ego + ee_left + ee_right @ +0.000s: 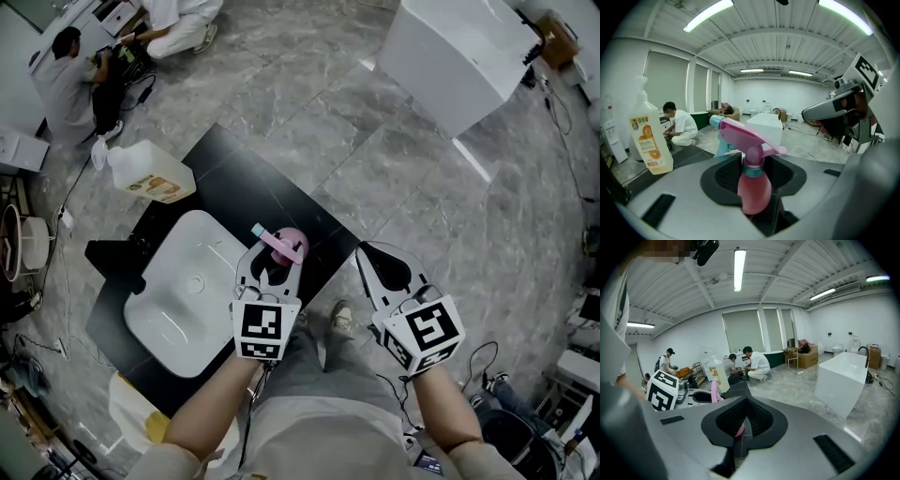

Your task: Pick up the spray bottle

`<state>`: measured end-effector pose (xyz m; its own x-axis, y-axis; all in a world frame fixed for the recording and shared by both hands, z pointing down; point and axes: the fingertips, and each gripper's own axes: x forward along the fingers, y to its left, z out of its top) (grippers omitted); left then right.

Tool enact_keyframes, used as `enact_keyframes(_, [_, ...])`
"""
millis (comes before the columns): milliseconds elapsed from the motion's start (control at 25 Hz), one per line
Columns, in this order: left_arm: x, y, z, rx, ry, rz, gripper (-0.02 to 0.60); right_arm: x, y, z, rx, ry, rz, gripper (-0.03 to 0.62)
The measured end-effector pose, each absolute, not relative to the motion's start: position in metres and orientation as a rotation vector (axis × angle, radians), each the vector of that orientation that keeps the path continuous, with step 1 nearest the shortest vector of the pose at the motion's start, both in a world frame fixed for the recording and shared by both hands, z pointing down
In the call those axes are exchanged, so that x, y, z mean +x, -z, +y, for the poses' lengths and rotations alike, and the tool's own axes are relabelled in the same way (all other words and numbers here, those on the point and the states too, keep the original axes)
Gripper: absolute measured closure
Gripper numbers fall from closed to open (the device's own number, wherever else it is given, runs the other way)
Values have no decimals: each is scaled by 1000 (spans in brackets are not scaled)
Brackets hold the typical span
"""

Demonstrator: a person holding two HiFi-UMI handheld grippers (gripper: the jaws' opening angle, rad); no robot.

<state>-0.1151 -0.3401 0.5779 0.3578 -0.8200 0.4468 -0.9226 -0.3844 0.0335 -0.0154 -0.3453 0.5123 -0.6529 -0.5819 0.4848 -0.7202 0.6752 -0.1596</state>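
A pink spray bottle [289, 246] with a pink trigger and a teal nozzle stands upright on the black counter [246, 178], next to the white sink [150, 314]. My left gripper [278, 253] is shut on it. In the left gripper view the bottle [753, 187] fills the gap between the jaws, and its neck sits in the dark notch of the left gripper [754, 171]. My right gripper [366, 255] hovers just right of the counter's edge, jaws together and empty. The right gripper view looks over the shut right gripper [743, 411] at the bottle's trigger [714, 391].
A big white jug [150, 173] with an orange label lies at the counter's far end. A white bathtub [459, 52] stands on the marble floor at the upper right. People [75, 80] crouch at the far left. Cables and boxes line the room's edges.
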Motion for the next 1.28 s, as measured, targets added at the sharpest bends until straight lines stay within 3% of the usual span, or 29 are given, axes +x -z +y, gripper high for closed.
enact_keyframes(360, [-111, -547, -344, 2391, -514, -1489, 425, -15, -466, -354, 1001, -380, -2580, 566])
enact_keyframes(1280, [-107, -347, -302, 2667, -449, -1602, 426, 32, -270, -303, 1172, -72, -2766, 566])
